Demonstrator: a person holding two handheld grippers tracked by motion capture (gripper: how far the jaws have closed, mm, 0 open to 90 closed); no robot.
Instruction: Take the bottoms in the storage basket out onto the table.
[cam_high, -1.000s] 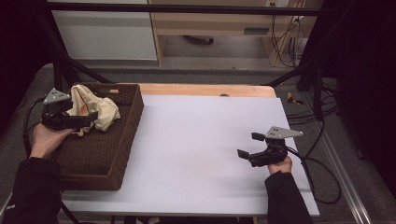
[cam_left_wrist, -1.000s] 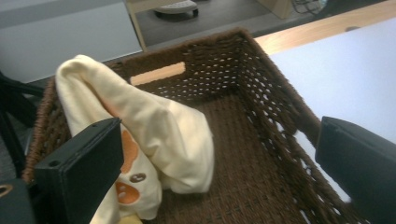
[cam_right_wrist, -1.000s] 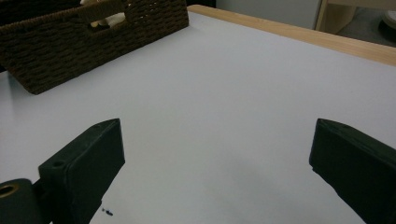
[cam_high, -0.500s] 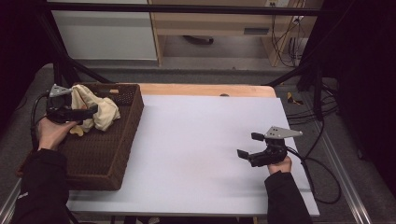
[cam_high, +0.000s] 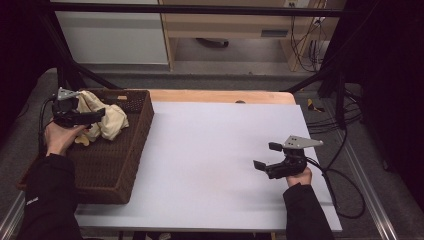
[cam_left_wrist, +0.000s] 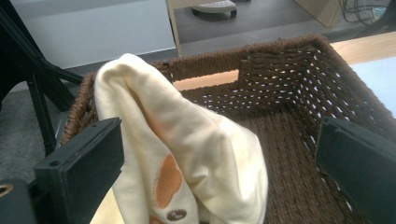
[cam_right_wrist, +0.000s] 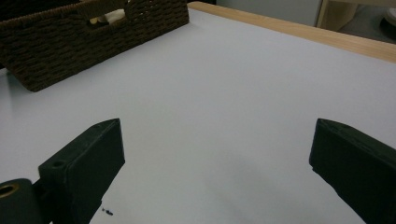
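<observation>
Both forearms wear dark long sleeves; a small pale marking, illegible here, sits on the left sleeve (cam_high: 31, 200). Each hand-held gripper is black with two blocky rectangular jaws. The left gripper (cam_high: 95, 116) and right gripper (cam_high: 266, 156) each carry a grey three-cornered plate and trail a black cable. A brass-coloured screw hole lies beside the right gripper's jaw base.

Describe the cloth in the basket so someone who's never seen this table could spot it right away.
Start at the white table; on its left side sits a dark brown woven wicker basket. At the basket's far end lies a crumpled cream-yellow cloth with orange-brown patches, between the open jaws of the left tool. It is the one pale, soft thing against the dark weave.
</observation>
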